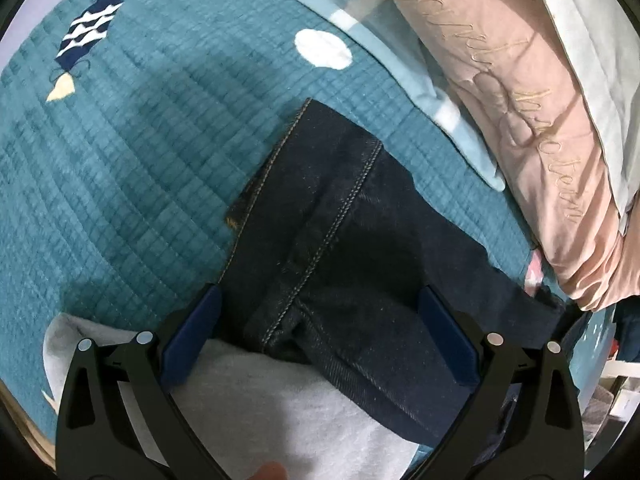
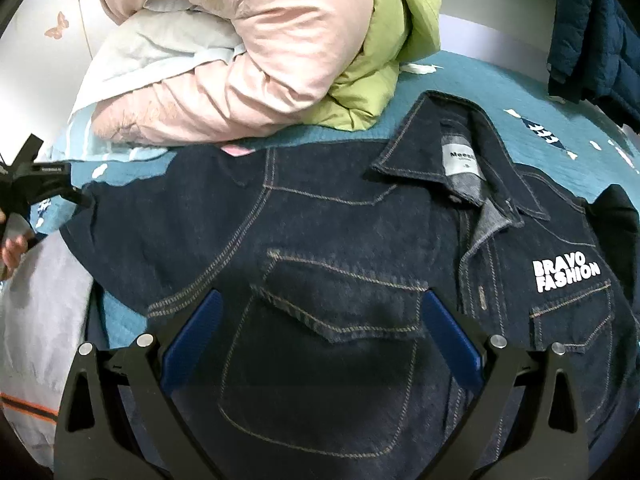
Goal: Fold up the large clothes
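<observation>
While the dark denim jacket point(image 2: 320, 240) lies spread front-up across the teal quilted bed cover point(image 2: 460, 76), its collar point(image 2: 452, 152) points away from the right wrist camera, with a white neck label point(image 2: 460, 160) showing inside it and white "BRAVO FASHION" lettering point(image 2: 566, 274) on the chest panel to the right. The right gripper point(image 2: 322, 324) hovers over the flapped chest pocket point(image 2: 332, 312), its blue fingers point(image 2: 196, 332) spread wide apart with nothing between them; whether they touch the cloth I cannot tell. At the left edge of that view the left gripper point(image 2: 36, 188) shows as a black frame near the jacket's sleeve end. In the left wrist view, the left gripper point(image 1: 320, 320) sits with its blue fingers point(image 1: 194, 336) likewise wide apart, one on each side of the jacket sleeve point(image 1: 340, 248), which runs from between them out to its cuff point(image 1: 276, 168) on the bed cover point(image 1: 140, 160). The sleeve is not pinched; the fingers stand clear of its edges. Beneath the near part of the sleeve lies a light grey garment point(image 1: 248, 400), partly covered by the denim. A pink quilt point(image 2: 248, 60) with embroidered script and a pale blue one point(image 1: 404, 68) are bunched at the far side of the bed, beside a lime green padded item point(image 2: 380, 64). A dark blue puffer coat point(image 2: 592, 32) hangs at the upper right of the right wrist view.
</observation>
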`<action>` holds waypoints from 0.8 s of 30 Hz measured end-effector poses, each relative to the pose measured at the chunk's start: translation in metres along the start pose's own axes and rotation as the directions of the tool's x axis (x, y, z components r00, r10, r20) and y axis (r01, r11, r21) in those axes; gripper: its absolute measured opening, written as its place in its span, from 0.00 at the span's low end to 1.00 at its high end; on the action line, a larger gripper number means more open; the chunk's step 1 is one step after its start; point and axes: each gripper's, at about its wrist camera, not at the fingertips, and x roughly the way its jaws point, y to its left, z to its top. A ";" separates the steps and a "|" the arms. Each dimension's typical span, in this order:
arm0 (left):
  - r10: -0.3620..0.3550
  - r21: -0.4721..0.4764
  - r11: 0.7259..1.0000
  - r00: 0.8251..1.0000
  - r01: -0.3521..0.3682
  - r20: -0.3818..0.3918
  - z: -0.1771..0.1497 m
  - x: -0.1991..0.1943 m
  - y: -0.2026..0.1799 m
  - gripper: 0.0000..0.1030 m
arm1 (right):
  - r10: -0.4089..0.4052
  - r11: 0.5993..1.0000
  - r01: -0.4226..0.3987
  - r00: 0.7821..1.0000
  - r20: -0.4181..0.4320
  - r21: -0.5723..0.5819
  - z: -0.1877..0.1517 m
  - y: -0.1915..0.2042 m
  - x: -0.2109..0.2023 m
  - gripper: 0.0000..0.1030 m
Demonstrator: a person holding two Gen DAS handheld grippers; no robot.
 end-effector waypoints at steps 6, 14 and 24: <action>-0.017 0.022 1.000 0.999 0.017 0.031 0.000 -0.013 0.002 0.51 | 0.045 0.999 -0.045 0.999 -0.017 0.020 0.007 0.010 0.008 0.93; -0.121 0.052 0.992 0.978 0.114 0.169 -0.011 -0.055 0.016 0.17 | 0.133 0.988 -0.128 0.990 -0.052 0.086 0.010 0.016 0.022 0.93; -0.306 0.153 0.950 0.913 0.274 0.269 -0.033 -0.111 0.005 0.14 | 0.203 0.978 -0.199 0.977 -0.062 0.066 0.015 0.036 0.035 0.25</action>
